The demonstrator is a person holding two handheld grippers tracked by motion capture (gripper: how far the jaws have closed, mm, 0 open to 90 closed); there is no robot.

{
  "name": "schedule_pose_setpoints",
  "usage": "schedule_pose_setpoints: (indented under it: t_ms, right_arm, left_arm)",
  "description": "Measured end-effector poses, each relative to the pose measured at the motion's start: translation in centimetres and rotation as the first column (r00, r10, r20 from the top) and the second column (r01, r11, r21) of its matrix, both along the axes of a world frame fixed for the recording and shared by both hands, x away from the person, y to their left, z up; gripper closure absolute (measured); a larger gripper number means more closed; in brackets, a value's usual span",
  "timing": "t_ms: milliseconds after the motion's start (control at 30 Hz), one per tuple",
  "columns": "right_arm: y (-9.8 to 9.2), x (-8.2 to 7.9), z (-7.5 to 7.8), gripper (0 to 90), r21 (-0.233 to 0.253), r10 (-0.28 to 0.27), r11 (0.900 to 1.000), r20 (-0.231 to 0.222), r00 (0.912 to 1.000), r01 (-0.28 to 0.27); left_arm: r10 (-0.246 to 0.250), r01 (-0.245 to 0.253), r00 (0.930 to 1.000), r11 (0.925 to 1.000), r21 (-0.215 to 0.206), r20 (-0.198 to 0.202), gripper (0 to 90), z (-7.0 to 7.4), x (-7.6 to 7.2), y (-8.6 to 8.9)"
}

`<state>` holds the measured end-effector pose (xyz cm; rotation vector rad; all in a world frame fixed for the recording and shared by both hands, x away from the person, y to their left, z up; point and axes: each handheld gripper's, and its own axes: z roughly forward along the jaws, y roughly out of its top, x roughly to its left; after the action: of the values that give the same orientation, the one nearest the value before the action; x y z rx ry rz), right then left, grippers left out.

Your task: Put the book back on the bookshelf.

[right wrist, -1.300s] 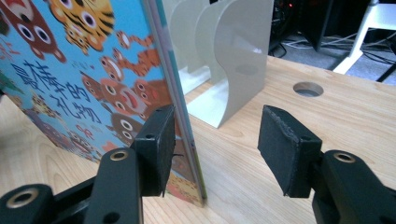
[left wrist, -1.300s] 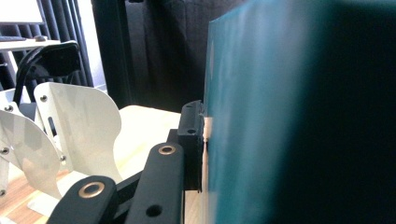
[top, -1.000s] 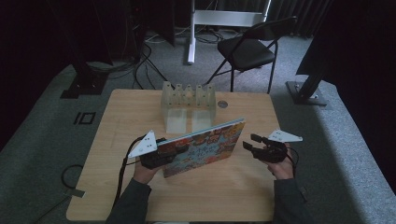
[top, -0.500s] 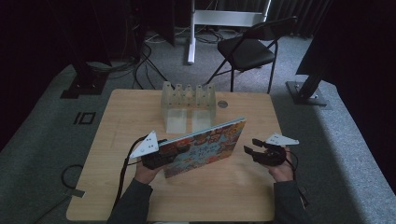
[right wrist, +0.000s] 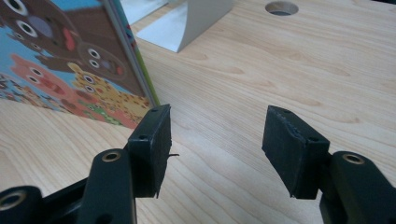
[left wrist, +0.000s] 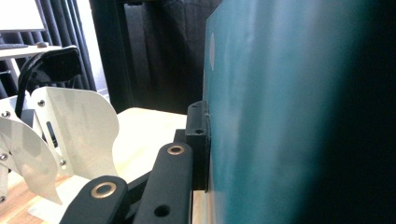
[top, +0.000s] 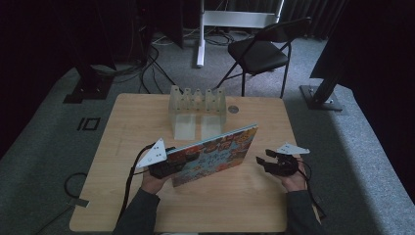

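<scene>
Status: one picture book [top: 215,154] stands on edge near the middle of the wooden table [top: 122,122], lifted upright with its illustrated cover facing the person. The left gripper [top: 164,166] holds it at its left end; in the left gripper view one black jaw lies flat against the teal back cover [left wrist: 280,116], and the other jaw is hidden behind the book, so the grip is inferred rather than fully seen. The right gripper [top: 266,163] hangs just off the book's right end, apart from it, jaws spread wide with bare tabletop between them, holding nothing.

Behind the book, toward the far edge of the table, stands a pale slotted rack [top: 197,105]. It looks empty, though the upright dividers are small in the high view and I cannot be sure of every slot.

Progress, as a judgement: the work appears to be filing the book into the rack. The pick-up and the raising to vertical look done. Left to do: carry the book back to the rack, line its lower edge with a slot, seat it and let go. The free gripper seems placed to steady the right end.

Count:
- books: 1
- racks: 1
- grippers: 2, one loaded and one free
- round hole [right wrist: 281,8] in the tabletop: 1, right of the rack
- folding chair [top: 262,51] beyond the table: 1
</scene>
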<state>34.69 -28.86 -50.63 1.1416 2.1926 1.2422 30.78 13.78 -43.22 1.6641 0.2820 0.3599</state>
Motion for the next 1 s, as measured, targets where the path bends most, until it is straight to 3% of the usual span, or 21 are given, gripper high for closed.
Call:
schedule_pose_setpoints:
  t_ms: [633, 1000]
  right_arm:
    - [-0.2, 0.6, -1.8, 37.6, -0.069, -0.045, 0.997, -0.038, 0.9983, 0.042]
    - [-0.7, 0.9, -2.6, 34.7, -0.080, -0.079, 0.994, -0.053, 0.9955, 0.074]
  left_arm:
    - [0.036, -0.036, 0.9993, 0.9994, 0.002, 0.012, 80.3, 0.0, -0.9, -0.4]
    - [0.061, -0.061, 0.9975, 0.9981, 0.006, 0.037, 80.3, -0.1, -1.4, -0.7]
